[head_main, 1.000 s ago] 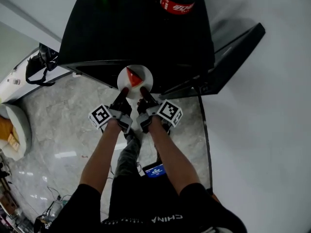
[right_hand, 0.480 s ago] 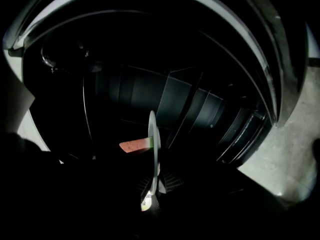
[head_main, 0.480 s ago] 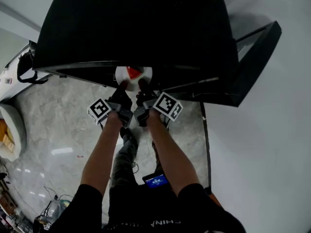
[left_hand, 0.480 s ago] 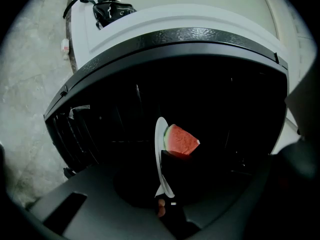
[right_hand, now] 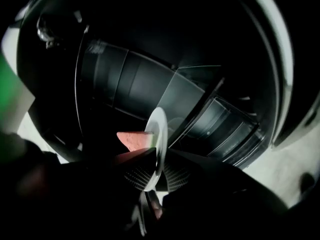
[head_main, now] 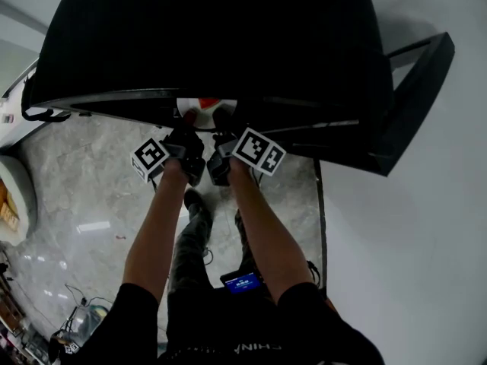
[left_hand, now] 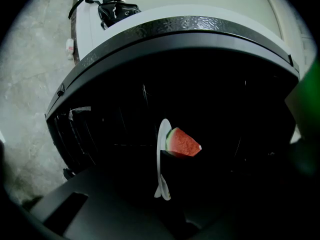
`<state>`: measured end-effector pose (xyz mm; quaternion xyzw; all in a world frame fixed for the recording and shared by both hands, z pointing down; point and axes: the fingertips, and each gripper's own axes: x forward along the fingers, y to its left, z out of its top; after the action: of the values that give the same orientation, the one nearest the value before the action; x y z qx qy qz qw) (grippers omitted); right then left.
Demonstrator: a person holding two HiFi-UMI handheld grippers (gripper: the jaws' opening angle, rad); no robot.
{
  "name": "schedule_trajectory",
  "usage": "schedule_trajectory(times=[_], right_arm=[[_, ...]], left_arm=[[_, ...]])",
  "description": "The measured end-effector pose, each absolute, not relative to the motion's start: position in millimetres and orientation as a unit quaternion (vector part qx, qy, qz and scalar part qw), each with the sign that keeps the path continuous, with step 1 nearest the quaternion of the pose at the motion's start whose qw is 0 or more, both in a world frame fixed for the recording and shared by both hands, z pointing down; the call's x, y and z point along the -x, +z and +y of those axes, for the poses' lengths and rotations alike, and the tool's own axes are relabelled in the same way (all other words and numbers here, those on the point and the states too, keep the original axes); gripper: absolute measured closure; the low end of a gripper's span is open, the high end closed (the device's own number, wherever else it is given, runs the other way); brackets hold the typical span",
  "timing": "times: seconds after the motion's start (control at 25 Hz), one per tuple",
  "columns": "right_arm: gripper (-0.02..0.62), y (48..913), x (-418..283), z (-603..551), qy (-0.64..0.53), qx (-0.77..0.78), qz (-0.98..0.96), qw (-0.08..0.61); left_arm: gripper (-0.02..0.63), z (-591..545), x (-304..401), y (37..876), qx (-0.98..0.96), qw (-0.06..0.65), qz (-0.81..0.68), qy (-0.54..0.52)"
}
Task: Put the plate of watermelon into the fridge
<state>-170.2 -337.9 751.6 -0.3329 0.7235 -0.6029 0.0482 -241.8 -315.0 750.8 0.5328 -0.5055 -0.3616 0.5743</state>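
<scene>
A white plate (head_main: 204, 106) carrying a red watermelon wedge (head_main: 209, 103) pokes in under the black fridge's top edge (head_main: 114, 96); its far half is hidden. Both grippers hold the near rim. My left gripper (head_main: 188, 119) is shut on the left side and my right gripper (head_main: 221, 120) on the right side. The left gripper view has the plate (left_hand: 162, 149) edge-on with the wedge (left_hand: 184, 143) to its right, and my left gripper (left_hand: 164, 171) clamps the rim. From the right gripper view, the plate (right_hand: 159, 131) and wedge (right_hand: 132, 140) face the dark shelves, my right gripper (right_hand: 154, 171) biting the rim.
The fridge door (head_main: 415, 97) stands open to the right. Dark shelves and a drawer (right_hand: 225, 124) fill the inside. A black bag (left_hand: 114, 9) lies on a white counter at the left. A phone (head_main: 243, 282) shows near the person's legs above the marble floor (head_main: 84, 196).
Both grippers have carried the plate forward, so it now sits half under the fridge's top edge. The cola bottle on top has slid out of view.
</scene>
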Motion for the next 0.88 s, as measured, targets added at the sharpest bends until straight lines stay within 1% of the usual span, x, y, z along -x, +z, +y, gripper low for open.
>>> schedule_trajectory(times=[0.36, 0.52, 0.64, 0.76, 0.88], right_arm=[[0.548, 754, 172, -340, -0.575, 0.333, 0.747, -0.022], [0.522, 756, 170, -336, -0.557, 0.333, 0.759, -0.050], [0.505, 755, 164, -333, -0.551, 0.331, 0.764, -0.055], [0.503, 751, 160, -323, -0.543, 0.319, 0.774, -0.063], [0.505, 749, 161, -300, -0.523, 0.295, 0.794, -0.096]], left_arm=[[0.586, -324, 244, 751, -0.511, 0.574, -0.526, -0.364], [0.586, -324, 245, 750, -0.508, 0.571, -0.533, -0.364], [0.585, -324, 245, 750, -0.505, 0.567, -0.540, -0.362], [0.584, -323, 245, 751, -0.497, 0.567, -0.548, -0.362], [0.584, -323, 245, 751, -0.499, 0.565, -0.550, -0.360]])
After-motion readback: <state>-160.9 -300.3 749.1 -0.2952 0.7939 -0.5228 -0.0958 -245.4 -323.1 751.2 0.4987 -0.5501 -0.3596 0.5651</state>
